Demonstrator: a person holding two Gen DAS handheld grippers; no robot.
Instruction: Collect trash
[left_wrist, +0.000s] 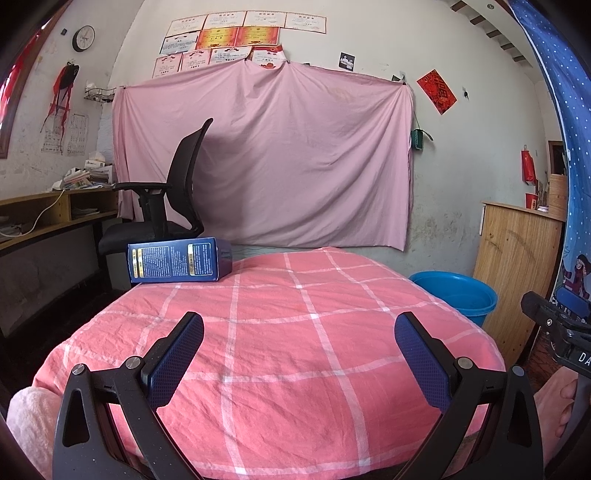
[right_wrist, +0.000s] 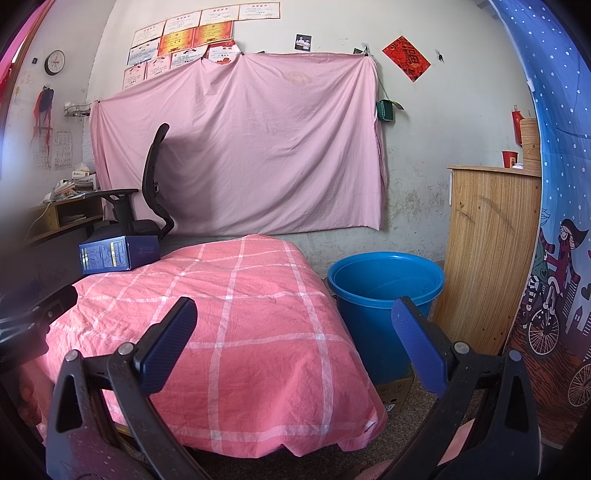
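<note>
A dark blue cardboard box (left_wrist: 179, 264) lies on its side at the far left corner of the table covered with a pink checked cloth (left_wrist: 295, 332); it also shows in the right wrist view (right_wrist: 118, 254). A blue plastic bucket (right_wrist: 384, 295) stands on the floor right of the table, also in the left wrist view (left_wrist: 458, 295). My left gripper (left_wrist: 299, 328) is open and empty over the near part of the cloth. My right gripper (right_wrist: 293, 314) is open and empty near the table's right edge, left of the bucket.
A black office chair (left_wrist: 170, 199) stands behind the table's left corner. A wooden cabinet (right_wrist: 487, 251) stands right of the bucket. A desk with papers (left_wrist: 55, 206) runs along the left wall. A pink sheet (left_wrist: 266, 155) hangs on the back wall.
</note>
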